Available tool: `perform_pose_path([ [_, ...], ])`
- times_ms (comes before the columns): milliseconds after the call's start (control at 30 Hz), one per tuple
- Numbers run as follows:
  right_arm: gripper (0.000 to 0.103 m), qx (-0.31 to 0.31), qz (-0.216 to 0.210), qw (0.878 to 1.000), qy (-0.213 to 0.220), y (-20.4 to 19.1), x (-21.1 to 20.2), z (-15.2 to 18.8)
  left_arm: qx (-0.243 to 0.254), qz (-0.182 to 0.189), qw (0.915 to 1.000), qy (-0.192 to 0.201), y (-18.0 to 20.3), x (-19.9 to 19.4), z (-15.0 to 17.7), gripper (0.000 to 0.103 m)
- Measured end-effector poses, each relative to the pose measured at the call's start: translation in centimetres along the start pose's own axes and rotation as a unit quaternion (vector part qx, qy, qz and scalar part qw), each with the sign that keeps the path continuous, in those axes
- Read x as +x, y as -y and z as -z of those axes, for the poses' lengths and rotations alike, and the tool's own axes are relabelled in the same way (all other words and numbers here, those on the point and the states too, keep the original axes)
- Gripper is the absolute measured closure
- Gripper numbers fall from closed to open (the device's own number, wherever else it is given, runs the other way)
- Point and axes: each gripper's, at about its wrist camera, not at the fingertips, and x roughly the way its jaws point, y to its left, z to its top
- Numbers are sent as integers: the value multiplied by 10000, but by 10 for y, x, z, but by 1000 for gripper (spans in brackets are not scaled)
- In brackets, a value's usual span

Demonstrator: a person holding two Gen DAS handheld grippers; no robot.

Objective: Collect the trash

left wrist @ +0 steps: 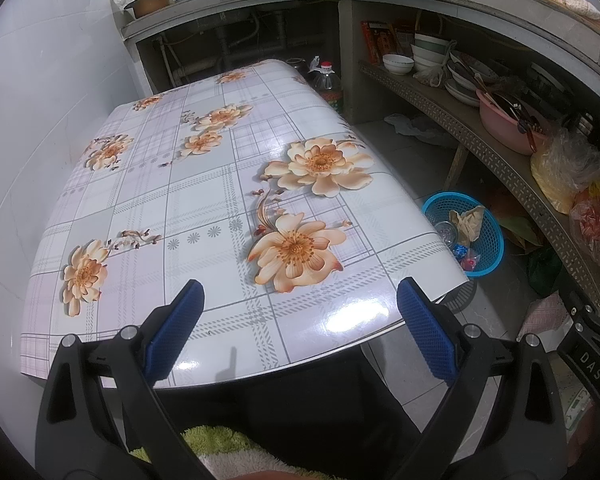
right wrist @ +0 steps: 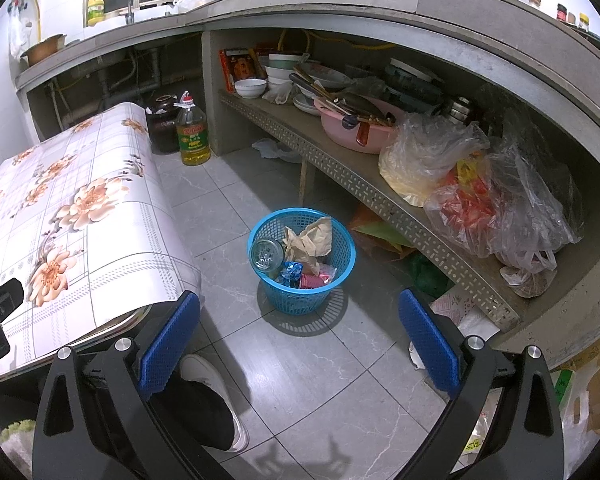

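Even overhead light is seen, with glare on the table [left wrist: 352, 320] between the fingers [left wrist: 176, 328]. Edges are bent and vignetted. A latticed shadow is cast under the basket [right wrist: 300, 296] ahead.

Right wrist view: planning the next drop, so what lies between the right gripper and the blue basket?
Only bare grey floor tile and the basket's shadow lie between the open right gripper and the blue basket, as the right wrist view shows.

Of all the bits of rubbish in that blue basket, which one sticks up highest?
The crumpled brown paper. It rises above the blue basket's rim, while the clear round container, blue wrapper and pink wrapper sit lower inside.
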Motion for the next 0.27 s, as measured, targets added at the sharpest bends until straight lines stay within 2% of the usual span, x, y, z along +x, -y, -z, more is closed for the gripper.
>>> perform_pose_path([
  [267, 6, -2, 6, 10000, 2, 0, 0, 0, -31, -1, 10000, -36, 1, 1, 4, 10],
])
